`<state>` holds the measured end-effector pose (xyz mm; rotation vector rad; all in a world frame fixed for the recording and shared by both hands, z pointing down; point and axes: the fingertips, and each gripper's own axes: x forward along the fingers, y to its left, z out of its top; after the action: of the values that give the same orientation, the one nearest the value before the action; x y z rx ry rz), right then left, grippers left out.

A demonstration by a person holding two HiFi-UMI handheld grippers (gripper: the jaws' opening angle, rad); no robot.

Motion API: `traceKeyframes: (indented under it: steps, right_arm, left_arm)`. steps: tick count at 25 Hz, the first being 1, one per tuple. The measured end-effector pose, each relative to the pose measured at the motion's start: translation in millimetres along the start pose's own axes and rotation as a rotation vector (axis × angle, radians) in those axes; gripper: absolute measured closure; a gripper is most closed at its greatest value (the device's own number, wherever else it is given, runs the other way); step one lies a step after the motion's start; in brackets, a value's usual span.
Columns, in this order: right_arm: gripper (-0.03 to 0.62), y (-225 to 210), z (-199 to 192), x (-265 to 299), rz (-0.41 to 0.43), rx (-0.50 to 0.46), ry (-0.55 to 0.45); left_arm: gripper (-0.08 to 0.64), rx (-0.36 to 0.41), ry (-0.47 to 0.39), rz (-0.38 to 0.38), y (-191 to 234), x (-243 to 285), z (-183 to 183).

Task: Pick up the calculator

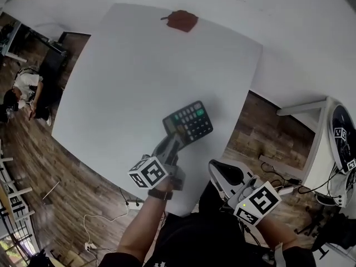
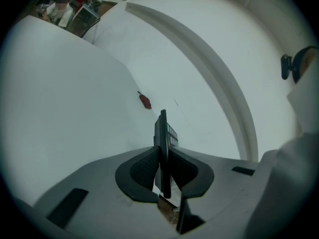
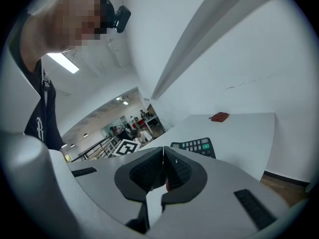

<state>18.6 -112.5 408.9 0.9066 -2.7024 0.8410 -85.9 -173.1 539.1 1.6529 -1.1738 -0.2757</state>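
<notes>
A dark calculator [image 1: 189,122] with grey and green keys hangs above the white table [image 1: 128,77], lifted off its surface. My left gripper [image 1: 171,141] is shut on its near edge; in the left gripper view the calculator [image 2: 162,143] stands edge-on, squeezed between both pads. My right gripper [image 1: 222,174] hovers off the table's near right corner, jaws together with nothing between them. In the right gripper view the right gripper [image 3: 163,169] has its pads touching, and the calculator [image 3: 195,146] shows beyond them.
A small dark red object [image 1: 182,20] lies at the table's far edge, also seen as the red object [image 2: 144,100] in the left gripper view. Wooden floor with cables [image 1: 92,227] surrounds the table. A person [image 1: 22,93] sits at far left.
</notes>
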Motion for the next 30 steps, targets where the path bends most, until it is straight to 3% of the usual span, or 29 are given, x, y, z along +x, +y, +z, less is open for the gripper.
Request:
traceKeyframes:
  steps: [16,24,30]
  right_arm:
    - [0.577,117.9,22.6,-20.6,0.064,-0.147,-0.067]
    - [0.577,170.0,16.9,-36.2,0.1,-0.208,-0.079]
    - [0.578,198.0,16.8,-42.4,0.122,-0.259,-0.088]
  left_arm:
    - [0.508,0.133,-0.083,-0.178,-104.4,-116.7,32.6]
    - [0.508,0.252,-0.201,-0.253,-140.6,-182.3,39.8]
    - [0.508,0.287,-0.255,-0.289,-156.8,-211.9,46.6]
